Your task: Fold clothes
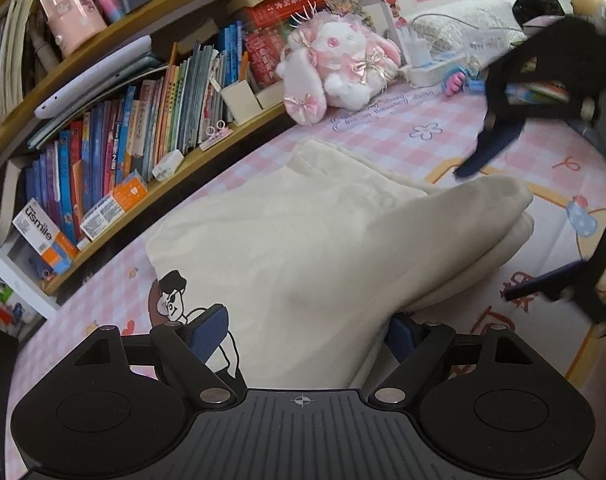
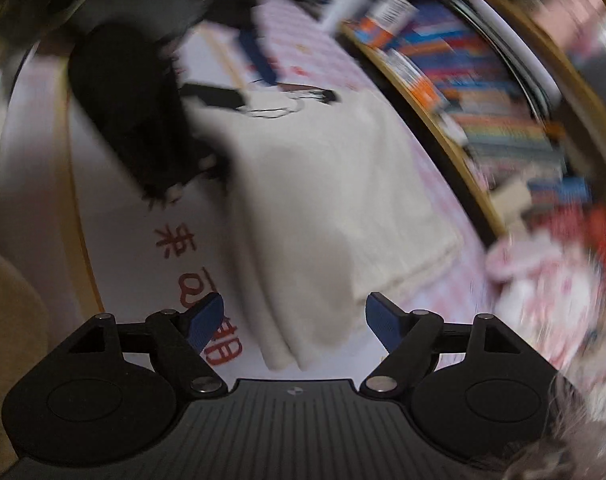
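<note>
The cream garment (image 1: 287, 240) lies folded on the counter (image 1: 403, 140), which is covered by a pink checked cloth with cartoon prints. It sits just in front of the bookshelf (image 1: 103, 152). In the left wrist view its long axis runs from the near lower left, where a cartoon figure print (image 1: 173, 300) shows, away toward the upper right, roughly parallel to the shelf edge. A doubled fold stands raised along its right side, ending in a rounded end at far right.

The left gripper (image 1: 307, 330) is spread wide, its blue fingers (image 1: 209, 330) either side of the near end of the garment. The right finger is mostly hidden behind the raised fold, so contact there cannot be determined; the left pad sits over the print without visibly pinching cloth. Assessed as released.

The right gripper (image 2: 295, 326) is also released: the blue fingers (image 2: 207, 326) stand apart, with the layered end of the cream garment (image 2: 323, 208) lying below and between them, not pinched. In the left wrist view the same tool appears at upper right as a dark blurred shape (image 1: 543, 80).

The right wrist view is heavily motion-blurred. The bookshelf (image 2: 483, 92), a pink plush toy (image 2: 543, 280) and the other gripper's dark body (image 2: 131, 112) are only roughly legible there. The plush rabbit (image 1: 335, 68) is sharp in the left view.
</note>
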The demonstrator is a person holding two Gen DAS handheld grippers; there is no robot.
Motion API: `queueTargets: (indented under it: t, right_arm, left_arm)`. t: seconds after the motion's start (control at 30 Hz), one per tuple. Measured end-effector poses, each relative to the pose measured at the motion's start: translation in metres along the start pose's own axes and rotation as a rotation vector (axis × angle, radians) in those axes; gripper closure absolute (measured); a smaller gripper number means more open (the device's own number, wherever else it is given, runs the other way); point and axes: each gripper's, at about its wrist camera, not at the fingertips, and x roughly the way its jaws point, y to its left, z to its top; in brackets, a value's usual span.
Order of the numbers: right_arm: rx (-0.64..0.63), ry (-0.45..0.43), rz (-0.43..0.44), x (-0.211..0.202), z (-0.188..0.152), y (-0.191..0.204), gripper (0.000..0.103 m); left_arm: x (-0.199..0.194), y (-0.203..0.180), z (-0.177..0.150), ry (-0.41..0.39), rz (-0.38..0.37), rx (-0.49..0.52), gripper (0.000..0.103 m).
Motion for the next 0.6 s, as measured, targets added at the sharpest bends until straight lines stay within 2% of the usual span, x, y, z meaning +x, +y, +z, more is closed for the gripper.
queueTargets:
  t: [0.07, 0.13, 0.2, 0.3, 0.43, 0.5, 0.6]
  right_arm:
    - [-0.06, 0.014, -0.029, 0.009, 0.002, 0.008, 0.034]
    - [-0.096, 0.029, -0.058, 0.017, 0.002, 0.014, 0.046]
    - [-0.082, 0.04, -0.078, 0.021, 0.004, 0.013, 0.066]
    - [-0.033, 0.037, -0.087, 0.021, 0.007, 0.006, 0.081]
    - [0.033, 0.01, -0.118, 0.015, 0.013, -0.005, 0.084]
    - [0.035, 0.01, -0.132, 0.013, 0.015, -0.008, 0.084]
    - [0.005, 0.01, -0.137, 0.013, 0.014, -0.007, 0.084]
  left_arm:
    - [-0.002, -0.001, -0.002, -0.001, -0.003, 0.01, 0.019]
    - [-0.004, -0.008, -0.007, 0.0, 0.005, 0.054, 0.019]
    - [-0.007, -0.017, -0.013, 0.002, 0.019, 0.112, 0.02]
    - [-0.008, -0.031, -0.026, 0.029, 0.057, 0.221, 0.027]
    - [-0.009, -0.033, -0.038, 0.053, 0.107, 0.259, 0.042]
    - [-0.008, -0.031, -0.04, 0.069, 0.142, 0.275, 0.054]
    - [-0.008, -0.03, -0.042, 0.061, 0.165, 0.32, 0.056]
